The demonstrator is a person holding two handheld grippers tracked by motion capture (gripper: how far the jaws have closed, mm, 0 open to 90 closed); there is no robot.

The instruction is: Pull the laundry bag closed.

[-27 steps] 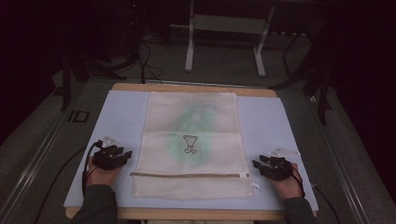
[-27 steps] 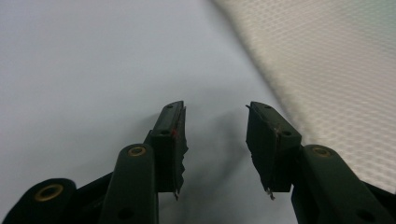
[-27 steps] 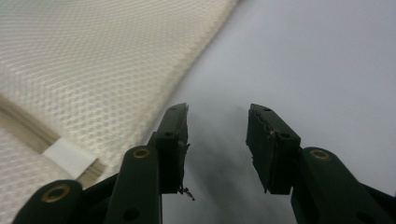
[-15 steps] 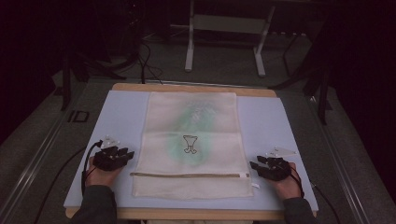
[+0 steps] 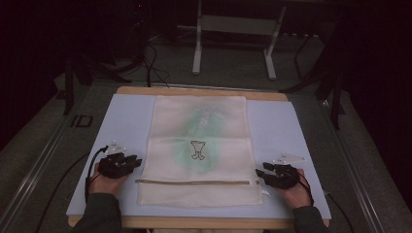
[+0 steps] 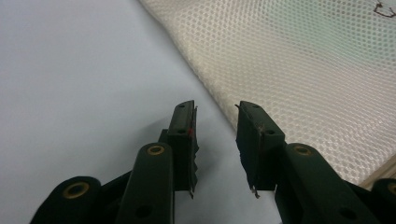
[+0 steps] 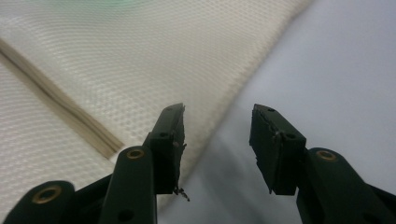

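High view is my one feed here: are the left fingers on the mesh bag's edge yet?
Observer: No. The left gripper has open fingers and the mesh bag edge runs just beyond their tips, with nothing between them.
Operator: And the right side?
Observer: The right gripper is open too; the bag's edge runs under its left finger, ungripped.
Operator: Where's the zipper from there?
Observer: The zipper runs diagonally toward that same left finger.

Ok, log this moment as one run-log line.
left tongs: open, at mesh bag left edge | right tongs: open, at right edge | bag: flat on mat, zipper closed
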